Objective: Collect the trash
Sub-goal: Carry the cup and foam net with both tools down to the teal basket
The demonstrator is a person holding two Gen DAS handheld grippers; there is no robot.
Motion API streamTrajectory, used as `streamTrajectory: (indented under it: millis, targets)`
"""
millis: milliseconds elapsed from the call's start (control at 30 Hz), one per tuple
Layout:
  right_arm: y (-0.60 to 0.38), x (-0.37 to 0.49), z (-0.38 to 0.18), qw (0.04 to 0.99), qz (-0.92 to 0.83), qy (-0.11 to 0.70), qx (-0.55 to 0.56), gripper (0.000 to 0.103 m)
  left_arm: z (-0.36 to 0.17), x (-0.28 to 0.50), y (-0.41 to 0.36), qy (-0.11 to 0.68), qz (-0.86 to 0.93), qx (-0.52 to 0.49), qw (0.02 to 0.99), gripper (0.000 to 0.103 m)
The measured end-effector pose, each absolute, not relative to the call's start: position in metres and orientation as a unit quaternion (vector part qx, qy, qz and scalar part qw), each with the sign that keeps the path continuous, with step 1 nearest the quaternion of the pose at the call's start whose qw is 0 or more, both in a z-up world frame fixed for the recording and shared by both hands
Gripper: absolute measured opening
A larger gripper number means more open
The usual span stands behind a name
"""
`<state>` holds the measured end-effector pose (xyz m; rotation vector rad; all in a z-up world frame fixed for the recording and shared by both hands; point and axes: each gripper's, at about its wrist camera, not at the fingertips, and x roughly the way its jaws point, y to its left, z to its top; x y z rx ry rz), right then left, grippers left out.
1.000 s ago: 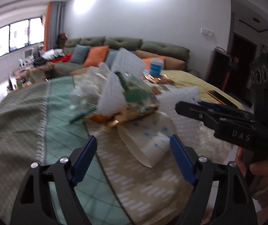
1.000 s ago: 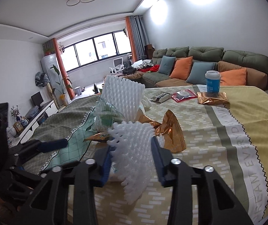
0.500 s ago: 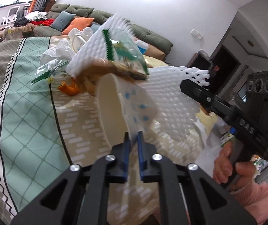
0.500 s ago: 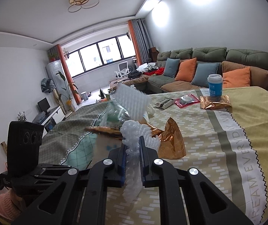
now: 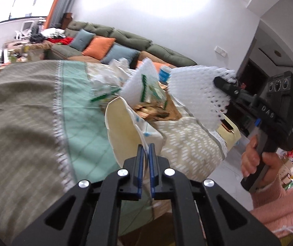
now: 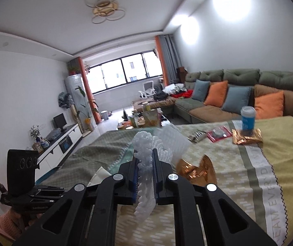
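Both tongs have closed since a second ago. My left tongs point(image 5: 145, 150) clamp the paper cup point(image 5: 125, 127) at frame centre; my right tongs point(image 6: 145, 160) clamp the foam net point(image 6: 146, 164).

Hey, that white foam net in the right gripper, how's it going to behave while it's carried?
The foam net probably flops: it droops below the right gripper. Likely very light, being open mesh. It squashes, so it may slip free.

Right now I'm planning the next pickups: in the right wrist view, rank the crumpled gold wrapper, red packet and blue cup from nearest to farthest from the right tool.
1. Crumpled gold wrapper, just right of the right tool.
2. Red packet, mid-table.
3. Blue cup, far side, by the sofa.
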<state>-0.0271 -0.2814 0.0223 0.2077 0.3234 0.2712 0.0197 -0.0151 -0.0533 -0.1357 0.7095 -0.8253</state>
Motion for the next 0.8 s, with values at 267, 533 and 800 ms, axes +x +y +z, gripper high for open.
streamTrajectory:
  millis: [267,533,800]
  targets:
    - [-0.237,-0.003,0.034,0.956,0.234,0.151,0.093,0.012,-0.038,0.008,0.055,0.305,-0.324,-0.099,0.890,0.006]
    - [-0.189,0.037,0.011,0.935,0.288,0.197,0.069,0.012,-0.062,0.014,0.087,0.336,-0.301,-0.131,0.883,0.020]
    - [-0.196,0.049,-0.008,0.928,0.278,0.233,0.081,0.012,-0.086,0.027,0.072,0.365,-0.330,-0.132,0.860,0.053]
